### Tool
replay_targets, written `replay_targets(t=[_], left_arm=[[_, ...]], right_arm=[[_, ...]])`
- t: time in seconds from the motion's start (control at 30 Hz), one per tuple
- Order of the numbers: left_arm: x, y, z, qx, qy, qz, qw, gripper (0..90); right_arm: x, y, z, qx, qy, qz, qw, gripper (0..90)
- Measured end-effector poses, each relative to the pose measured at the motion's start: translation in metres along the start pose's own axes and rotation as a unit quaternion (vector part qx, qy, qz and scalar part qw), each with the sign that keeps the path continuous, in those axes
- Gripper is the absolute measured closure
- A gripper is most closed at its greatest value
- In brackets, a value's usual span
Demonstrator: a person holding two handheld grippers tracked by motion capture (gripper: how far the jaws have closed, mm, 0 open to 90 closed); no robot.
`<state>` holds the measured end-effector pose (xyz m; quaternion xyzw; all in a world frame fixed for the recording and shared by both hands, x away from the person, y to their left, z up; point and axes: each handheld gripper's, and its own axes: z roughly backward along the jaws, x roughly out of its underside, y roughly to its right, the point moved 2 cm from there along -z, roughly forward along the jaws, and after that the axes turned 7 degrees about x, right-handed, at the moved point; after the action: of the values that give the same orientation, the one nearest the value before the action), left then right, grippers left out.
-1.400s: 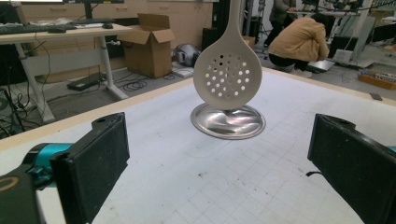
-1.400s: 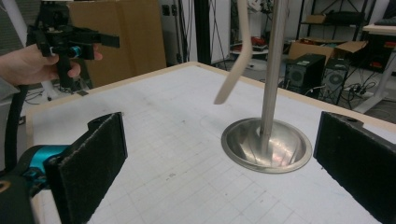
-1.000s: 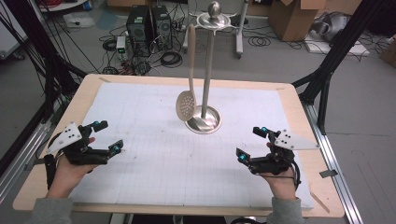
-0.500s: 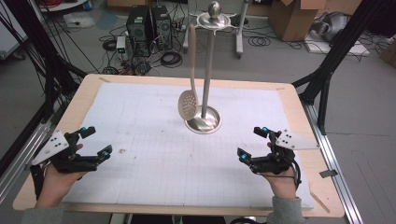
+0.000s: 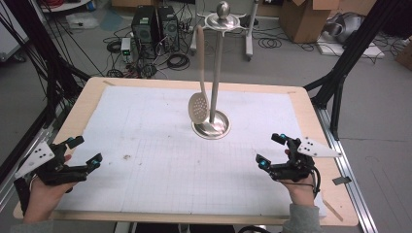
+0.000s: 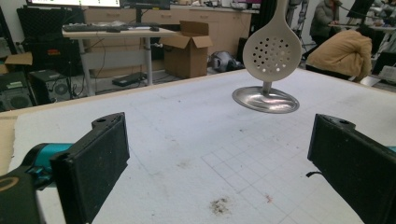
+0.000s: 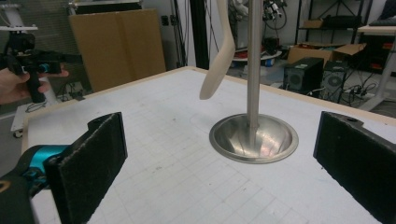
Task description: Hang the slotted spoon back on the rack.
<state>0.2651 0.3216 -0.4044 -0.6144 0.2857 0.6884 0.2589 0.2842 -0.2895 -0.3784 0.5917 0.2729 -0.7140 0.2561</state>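
Note:
A steel utensil stand point(image 5: 216, 73) rises from a round dish base point(image 5: 212, 127) at the middle of the table. A beige slotted spoon point(image 5: 198, 106) hangs from its top ring, bowl down just above the base; the spoon point(image 6: 272, 51) and base point(image 6: 265, 99) also appear in the left gripper view. My left gripper point(image 5: 85, 151) is open near the table's left front corner, nothing between its jaws. My right gripper point(image 5: 271, 149) is open near the right front edge, facing the stand point(image 7: 254, 65) and the spoon point(image 7: 219, 56).
A white gridded mat point(image 5: 160, 145) covers the wooden table point(image 5: 303, 104), with a small dark stain point(image 5: 127, 157) left of centre. Beyond the far edge are computer towers point(image 5: 154, 24), cables and cardboard boxes point(image 5: 311, 17) on the floor. Black frame legs point(image 5: 340, 68) flank the table.
My left gripper has drawn back to the left and toward the front corner of the table. The right gripper, the stand and the spoon have stayed put.

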Motion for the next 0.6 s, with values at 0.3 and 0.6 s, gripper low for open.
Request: replay_targets(t=[0.3, 0.6], left_arm=[[0.003, -0.001, 0.005, 0.004, -0.004, 0.004, 1.0, 5.8], [0.009, -0.005, 0.006, -0.014, -0.018, 0.01, 0.9997, 5.9]], right_arm=[[0.011, 0.016, 0.016, -0.005, 0.017, -0.013, 0.9998, 1.6], [0.017, 0.026, 0.022, 0.011, 0.022, -0.027, 0.9993, 1.6]])
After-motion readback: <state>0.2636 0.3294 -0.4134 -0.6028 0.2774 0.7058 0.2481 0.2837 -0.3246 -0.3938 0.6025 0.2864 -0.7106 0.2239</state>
